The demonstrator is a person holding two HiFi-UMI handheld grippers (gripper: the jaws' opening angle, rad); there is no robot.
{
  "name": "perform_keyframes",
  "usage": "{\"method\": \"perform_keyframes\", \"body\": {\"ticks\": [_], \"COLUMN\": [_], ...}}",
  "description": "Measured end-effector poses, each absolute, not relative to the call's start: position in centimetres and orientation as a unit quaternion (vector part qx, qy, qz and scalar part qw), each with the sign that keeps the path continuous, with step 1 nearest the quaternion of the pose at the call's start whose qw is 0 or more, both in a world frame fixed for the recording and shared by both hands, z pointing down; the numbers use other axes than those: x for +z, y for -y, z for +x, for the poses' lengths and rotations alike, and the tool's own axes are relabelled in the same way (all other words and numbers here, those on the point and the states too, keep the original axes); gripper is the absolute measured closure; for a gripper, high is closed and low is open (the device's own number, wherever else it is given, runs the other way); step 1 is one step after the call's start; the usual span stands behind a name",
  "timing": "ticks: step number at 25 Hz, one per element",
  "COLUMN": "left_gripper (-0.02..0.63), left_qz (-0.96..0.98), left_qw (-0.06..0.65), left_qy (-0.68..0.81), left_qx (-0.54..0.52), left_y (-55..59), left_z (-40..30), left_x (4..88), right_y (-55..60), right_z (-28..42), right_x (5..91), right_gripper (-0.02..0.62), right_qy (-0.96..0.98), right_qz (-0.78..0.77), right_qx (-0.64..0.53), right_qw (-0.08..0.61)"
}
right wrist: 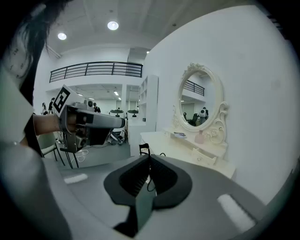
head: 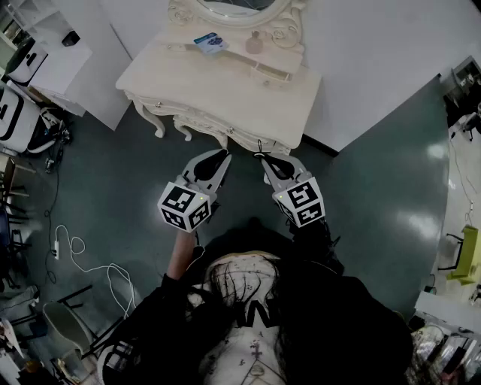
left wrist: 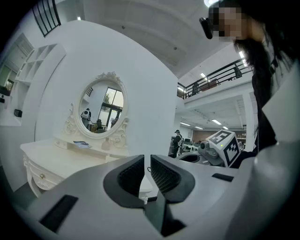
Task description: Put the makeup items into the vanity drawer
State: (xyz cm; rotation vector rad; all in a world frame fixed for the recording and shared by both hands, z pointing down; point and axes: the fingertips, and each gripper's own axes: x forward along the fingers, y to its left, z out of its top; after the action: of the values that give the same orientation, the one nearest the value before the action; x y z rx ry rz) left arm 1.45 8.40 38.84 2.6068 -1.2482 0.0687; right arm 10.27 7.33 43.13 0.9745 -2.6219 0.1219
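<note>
A cream vanity [head: 225, 83] with an oval mirror [head: 233, 9] stands against the white wall ahead of me. On its raised back shelf lie a blue packet [head: 210, 41] and a pink bottle [head: 255, 43]. The right gripper view also shows the packet [right wrist: 179, 135] and the bottle [right wrist: 200, 137]. The front drawers look shut. My left gripper [head: 222, 156] hovers in the air short of the vanity's front edge, shut on nothing. Beside it, my right gripper [head: 264, 159] is also shut. A thin black wire shape [right wrist: 144, 149] shows at its tips, and whether it is held is unclear.
White shelving [head: 45, 53] and dark equipment stand at the left. A white cable [head: 83, 259] trails over the grey-green floor. The white wall panel [head: 376, 60] runs behind and to the right of the vanity. My torso fills the bottom of the head view.
</note>
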Motion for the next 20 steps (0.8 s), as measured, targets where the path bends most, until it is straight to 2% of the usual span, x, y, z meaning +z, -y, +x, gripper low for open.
{"method": "perform_keyframes", "body": {"ticks": [20], "left_gripper": [0.565], "left_qz": [0.884], "left_qw": [0.119], "left_qy": [0.451], "left_qx": [0.029], "left_y": [-6.1], "left_z": [5.1], "left_x": [39.3], "right_y": [-4.6], "right_z": [13.3], "right_x": [44.2], "right_gripper": [0.577], "right_qy": [0.935], "right_qz": [0.307], "right_qx": [0.047], "right_qw": [0.168]}}
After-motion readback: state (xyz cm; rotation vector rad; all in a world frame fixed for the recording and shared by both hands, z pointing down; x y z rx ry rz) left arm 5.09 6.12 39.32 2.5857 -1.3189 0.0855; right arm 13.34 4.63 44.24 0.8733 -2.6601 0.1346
